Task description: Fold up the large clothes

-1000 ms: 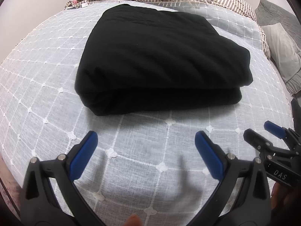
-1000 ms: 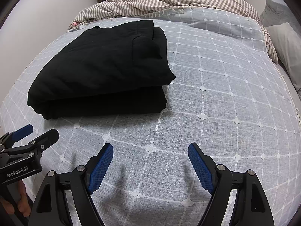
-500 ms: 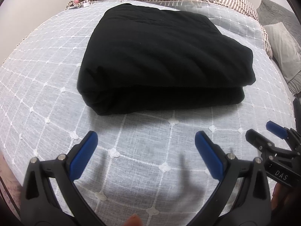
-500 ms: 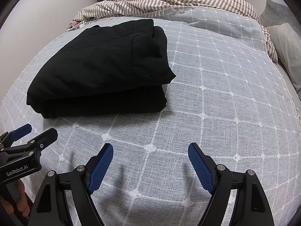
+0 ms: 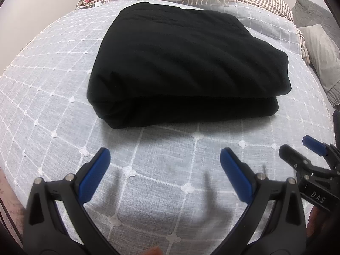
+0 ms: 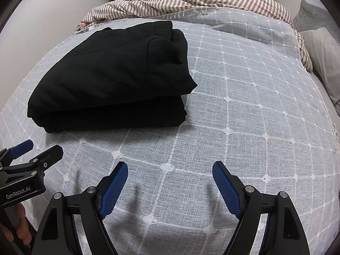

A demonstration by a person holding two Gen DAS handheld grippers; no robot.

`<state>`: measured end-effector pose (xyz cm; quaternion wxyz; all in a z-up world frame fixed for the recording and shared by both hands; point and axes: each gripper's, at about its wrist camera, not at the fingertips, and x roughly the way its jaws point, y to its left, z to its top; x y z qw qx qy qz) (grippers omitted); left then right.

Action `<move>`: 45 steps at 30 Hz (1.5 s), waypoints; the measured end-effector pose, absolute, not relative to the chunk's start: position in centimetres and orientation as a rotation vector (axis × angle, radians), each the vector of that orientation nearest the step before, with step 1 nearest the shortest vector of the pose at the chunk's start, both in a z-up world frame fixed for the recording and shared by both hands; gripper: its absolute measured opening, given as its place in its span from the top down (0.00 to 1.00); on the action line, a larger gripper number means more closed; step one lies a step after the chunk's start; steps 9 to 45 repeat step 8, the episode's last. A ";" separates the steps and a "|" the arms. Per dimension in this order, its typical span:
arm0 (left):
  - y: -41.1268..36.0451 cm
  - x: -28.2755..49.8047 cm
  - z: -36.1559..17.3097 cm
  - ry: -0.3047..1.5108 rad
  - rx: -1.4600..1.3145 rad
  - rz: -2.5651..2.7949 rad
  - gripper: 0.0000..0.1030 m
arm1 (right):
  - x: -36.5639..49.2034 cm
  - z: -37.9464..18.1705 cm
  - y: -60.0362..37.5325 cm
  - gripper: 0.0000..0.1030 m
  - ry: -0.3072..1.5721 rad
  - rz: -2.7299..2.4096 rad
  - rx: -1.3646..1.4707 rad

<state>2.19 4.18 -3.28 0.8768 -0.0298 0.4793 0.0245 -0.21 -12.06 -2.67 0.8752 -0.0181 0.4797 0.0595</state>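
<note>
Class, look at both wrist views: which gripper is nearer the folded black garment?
Left. The left gripper sits directly in front of the black garment, jaws open and empty. The right gripper, also open, is off to the garment's right over bare bedspread.
</note>
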 end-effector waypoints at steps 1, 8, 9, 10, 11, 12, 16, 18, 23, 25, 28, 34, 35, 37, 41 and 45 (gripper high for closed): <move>4.2 2.2 -3.3 0.999 -0.062 0.052 0.01 | -0.2 -2.7 -12.1 0.19 1.001 0.124 -0.039; 4.2 2.1 -3.6 0.989 -0.070 0.066 0.01 | -0.2 -2.9 -12.0 0.19 1.003 0.119 -0.044; 4.2 2.1 -3.6 0.989 -0.070 0.066 0.01 | -0.2 -2.9 -12.0 0.19 1.003 0.119 -0.044; 4.2 2.1 -3.6 0.989 -0.070 0.066 0.01 | -0.2 -2.9 -12.0 0.19 1.003 0.119 -0.044; 4.2 2.1 -3.6 0.989 -0.070 0.066 0.01 | -0.2 -2.9 -12.0 0.19 1.003 0.119 -0.044; 4.2 2.1 -3.6 0.989 -0.070 0.066 0.01 | -0.2 -2.9 -12.0 0.19 1.003 0.119 -0.044; 4.2 2.1 -3.6 0.989 -0.070 0.066 0.01 | -0.2 -2.9 -12.0 0.19 1.003 0.119 -0.044; 4.2 2.1 -3.6 0.989 -0.070 0.066 0.01 | -0.2 -2.9 -12.0 0.19 1.003 0.119 -0.044; 4.2 2.1 -3.6 0.989 -0.070 0.066 0.01 | -0.2 -2.9 -12.0 0.19 1.003 0.119 -0.044; 4.2 2.1 -3.6 0.989 -0.070 0.066 0.01 | -0.2 -2.9 -12.0 0.19 1.003 0.119 -0.044; 4.2 2.1 -3.6 0.989 -0.070 0.066 0.01 | -0.2 -2.9 -12.0 0.19 1.003 0.119 -0.044; 4.2 2.1 -3.6 0.989 -0.070 0.066 0.01 | -0.2 -2.9 -12.0 0.19 1.003 0.119 -0.044; 4.2 2.1 -3.6 0.989 -0.070 0.066 0.01 | -0.2 -2.9 -12.0 0.19 1.003 0.119 -0.044; 4.2 2.1 -3.6 0.989 -0.070 0.066 0.01 | -0.2 -2.9 -12.0 0.19 1.003 0.119 -0.044; 4.2 2.1 -3.6 0.989 -0.070 0.066 0.01 | -0.2 -2.9 -12.0 0.19 1.003 0.119 -0.044; 4.2 2.1 -3.6 0.989 -0.070 0.066 0.01 | -0.2 -2.9 -12.0 0.19 1.003 0.119 -0.044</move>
